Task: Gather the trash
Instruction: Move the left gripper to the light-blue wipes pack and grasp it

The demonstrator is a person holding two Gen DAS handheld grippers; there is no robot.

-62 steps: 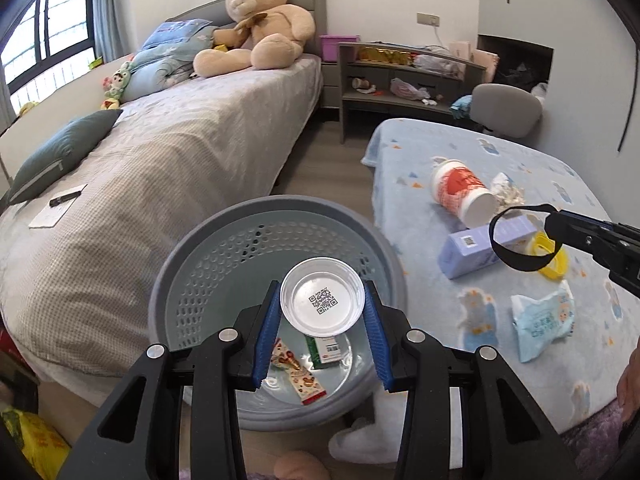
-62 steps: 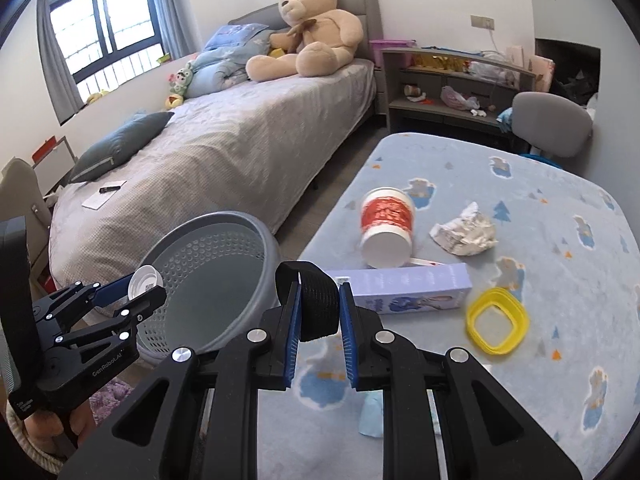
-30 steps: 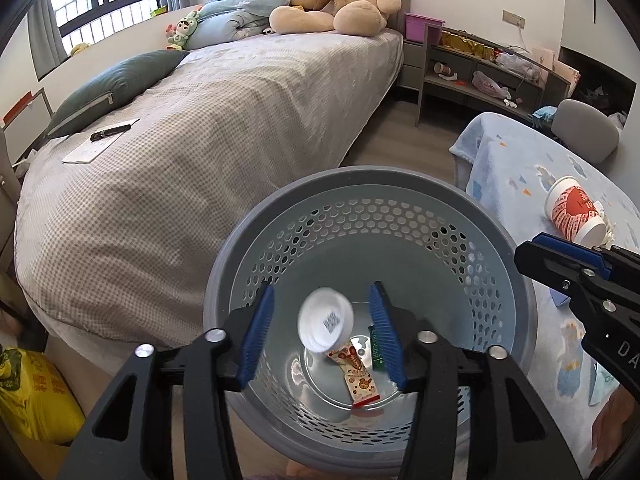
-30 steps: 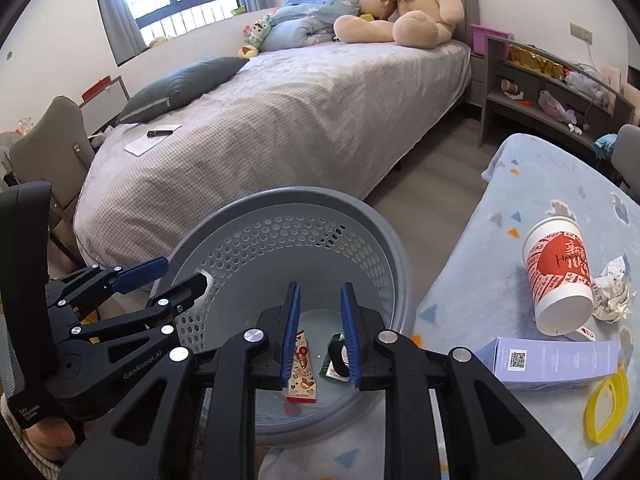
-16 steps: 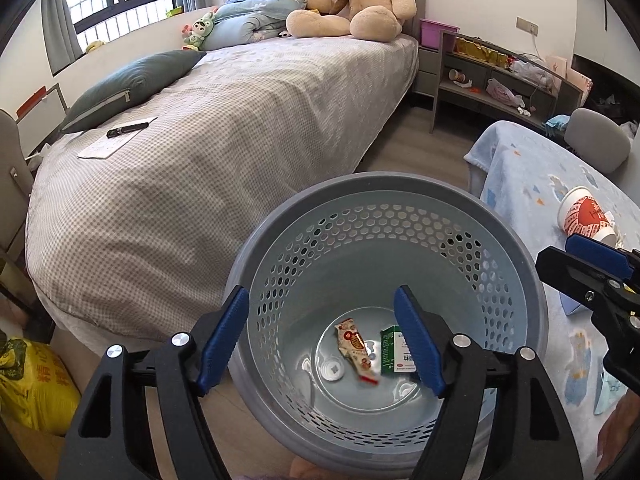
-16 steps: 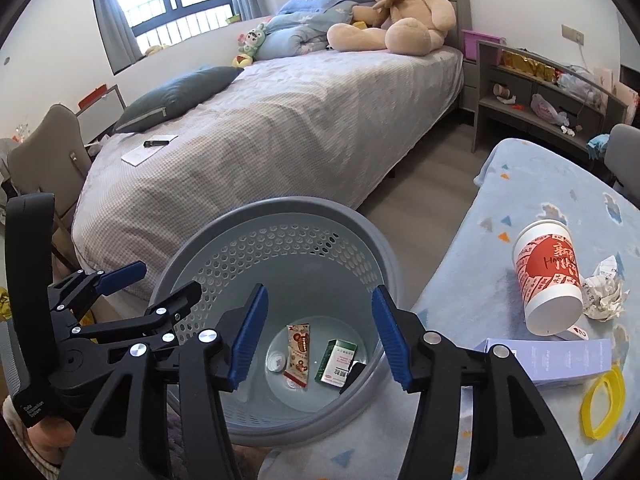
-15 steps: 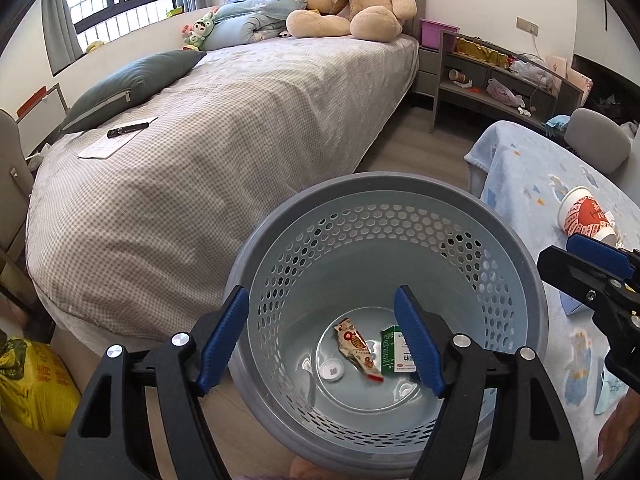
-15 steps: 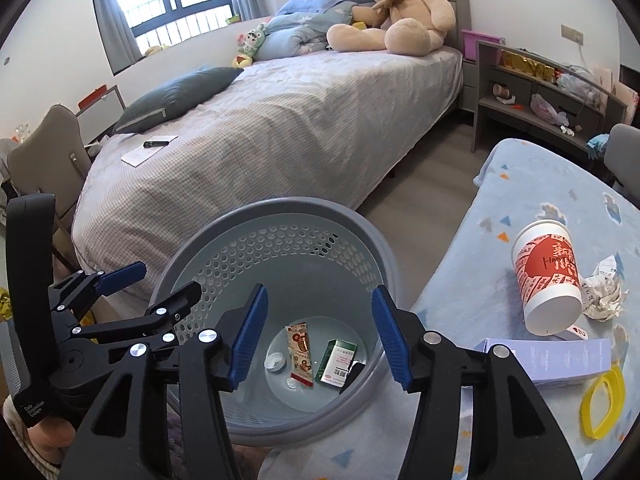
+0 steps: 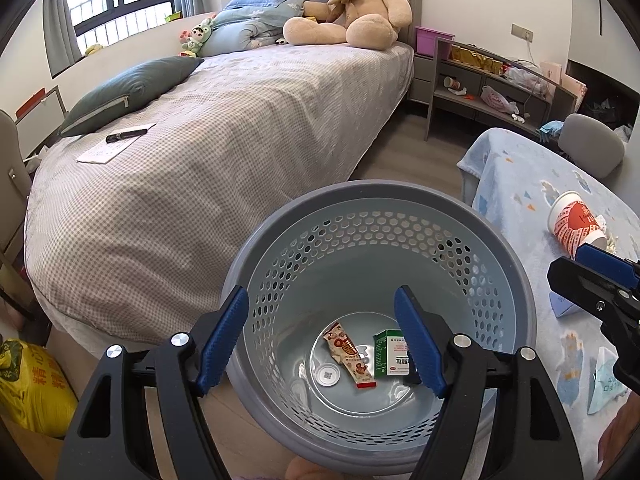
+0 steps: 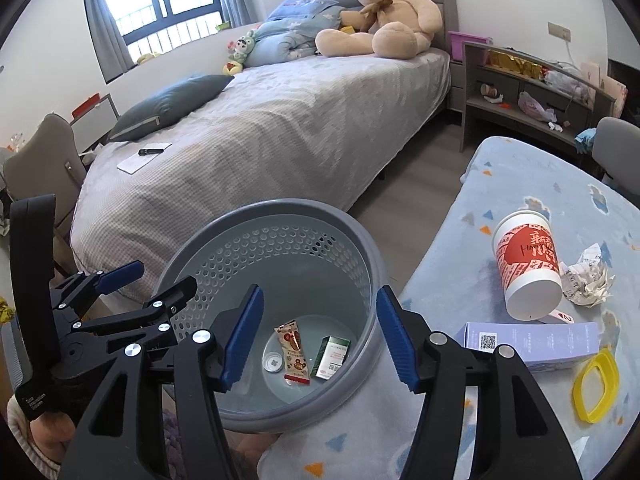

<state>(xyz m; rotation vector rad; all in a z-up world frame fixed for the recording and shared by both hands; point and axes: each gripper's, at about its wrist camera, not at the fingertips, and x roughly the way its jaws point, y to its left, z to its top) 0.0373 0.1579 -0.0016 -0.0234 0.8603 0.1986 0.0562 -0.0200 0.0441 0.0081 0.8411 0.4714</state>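
Left tool [image 9: 322, 338] agape, right tool [image 10: 320, 336] opening

Teddy bear [image 9: 352, 4] on bed [image 9: 224, 120]

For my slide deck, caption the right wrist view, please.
Both grippers hover empty over the grey basket; cup and box await.

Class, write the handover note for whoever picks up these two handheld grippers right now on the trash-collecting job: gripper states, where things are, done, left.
Left gripper: open, empty, over the grey perforated plastic bin.
Right gripper: jaws opening, nothing between them, also over the bin.
Done: in the bin lie a red-and-beige snack wrapper, a green-and-white small carton and a small white round lid.
Left: on the blue patterned tablecloth, a red-and-white paper cup on its side, a crumpled white paper ball, a lilac long box and a yellow plastic ring.
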